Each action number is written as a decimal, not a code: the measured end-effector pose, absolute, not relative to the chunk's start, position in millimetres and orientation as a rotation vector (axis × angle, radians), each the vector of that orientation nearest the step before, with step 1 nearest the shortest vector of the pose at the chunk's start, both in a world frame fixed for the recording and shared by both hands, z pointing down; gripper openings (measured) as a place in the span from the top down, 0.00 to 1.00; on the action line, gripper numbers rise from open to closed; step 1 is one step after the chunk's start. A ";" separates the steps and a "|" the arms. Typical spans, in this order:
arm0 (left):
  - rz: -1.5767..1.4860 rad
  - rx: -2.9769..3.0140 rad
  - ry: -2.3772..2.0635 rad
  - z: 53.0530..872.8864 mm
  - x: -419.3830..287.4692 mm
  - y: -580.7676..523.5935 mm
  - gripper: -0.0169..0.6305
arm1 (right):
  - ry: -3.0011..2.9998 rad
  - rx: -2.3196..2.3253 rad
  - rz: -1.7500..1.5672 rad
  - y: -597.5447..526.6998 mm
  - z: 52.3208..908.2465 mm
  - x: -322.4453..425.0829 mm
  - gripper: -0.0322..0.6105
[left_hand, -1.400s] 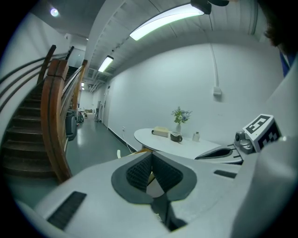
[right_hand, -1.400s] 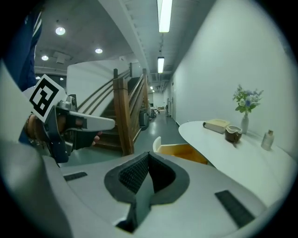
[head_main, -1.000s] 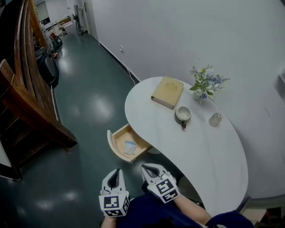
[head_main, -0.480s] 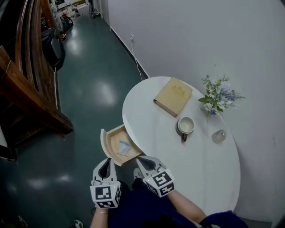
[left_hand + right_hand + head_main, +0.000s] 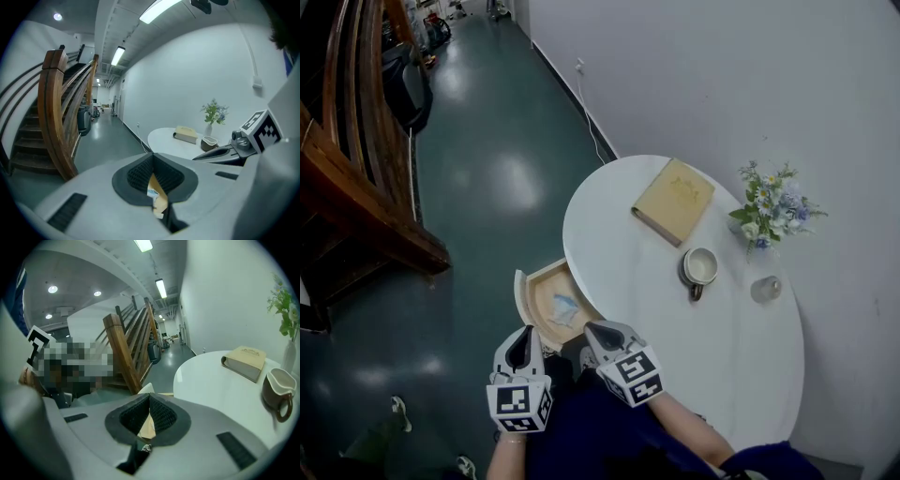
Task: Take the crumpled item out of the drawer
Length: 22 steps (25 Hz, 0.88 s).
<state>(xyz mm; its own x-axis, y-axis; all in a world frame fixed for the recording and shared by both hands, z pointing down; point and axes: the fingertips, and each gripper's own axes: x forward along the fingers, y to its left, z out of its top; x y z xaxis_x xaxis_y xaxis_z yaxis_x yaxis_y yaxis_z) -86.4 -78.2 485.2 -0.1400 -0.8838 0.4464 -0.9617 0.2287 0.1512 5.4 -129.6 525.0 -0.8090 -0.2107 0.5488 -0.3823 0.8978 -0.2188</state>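
Left gripper and right gripper came nearer drawer than before; both jaws closed, empty; item stayed inside drawer.

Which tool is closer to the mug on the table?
Right. The right tool is at the table edge, short of the mug; the left tool is farther left, off the table.

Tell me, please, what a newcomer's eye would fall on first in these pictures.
The rounded white table by the wall stands out, with a light wooden drawer open at its left edge and a crumpled pale blue item inside. Nearer the camera, the left gripper and right gripper hover shut.
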 end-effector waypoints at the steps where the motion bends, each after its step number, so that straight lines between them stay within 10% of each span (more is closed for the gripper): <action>1: 0.239 1.701 -2.057 485.2 -90.6 -80.0 0.97 | -2.518 0.432 0.440 -130.7 526.0 2.1 0.94; 22: 0.269 1.625 -2.063 494.2 -162.5 -71.6 0.97 | -2.137 0.265 0.518 -121.6 650.1 -64.9 0.61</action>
<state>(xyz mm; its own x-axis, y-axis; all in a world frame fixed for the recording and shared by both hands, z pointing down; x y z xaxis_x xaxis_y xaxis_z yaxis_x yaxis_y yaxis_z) -162.5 -71.6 494.2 -0.1657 -0.8540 0.4932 -0.9519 0.2692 0.1462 -64.9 -121.6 650.1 -0.5777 0.0022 0.8162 -0.3716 0.8896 -0.2654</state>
